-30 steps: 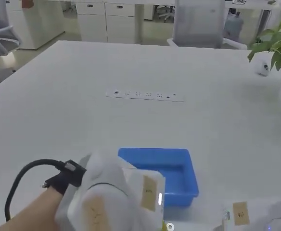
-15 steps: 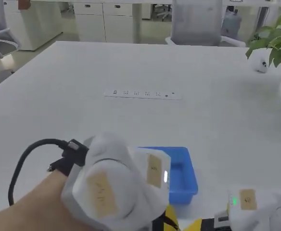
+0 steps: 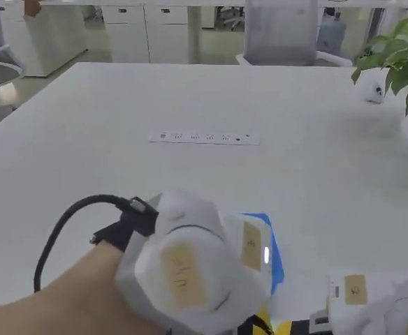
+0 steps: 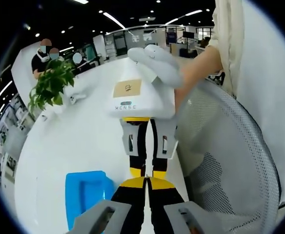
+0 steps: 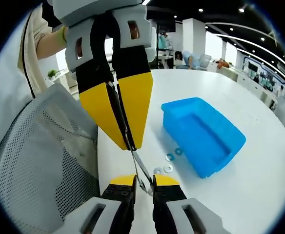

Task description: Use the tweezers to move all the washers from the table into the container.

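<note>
**Tweezers between both grippers, washers on the table**

The table (image 3: 295,160) lay broad and bare beyond the work, so there was ample room forward. The near edge, against the mesh chair (image 5: 50,161), ran close behind the grippers and was the side to mind. The container (image 5: 203,134) stood open near that edge.

The left gripper (image 5: 130,146) had its jaws clamped on the tweezers (image 5: 137,163). The right gripper (image 5: 143,184) had its jaws close on either side of the tweezers' lower end. Whether they pinched it could not be told.

The step looked like settling the grip. One gripper should hold firm until the other has a square hold, so the tweezers do not twist or drop off the edge.

The washers (image 5: 168,168) lay on the table just beside the container, calling for a short lift over its wall.
</note>
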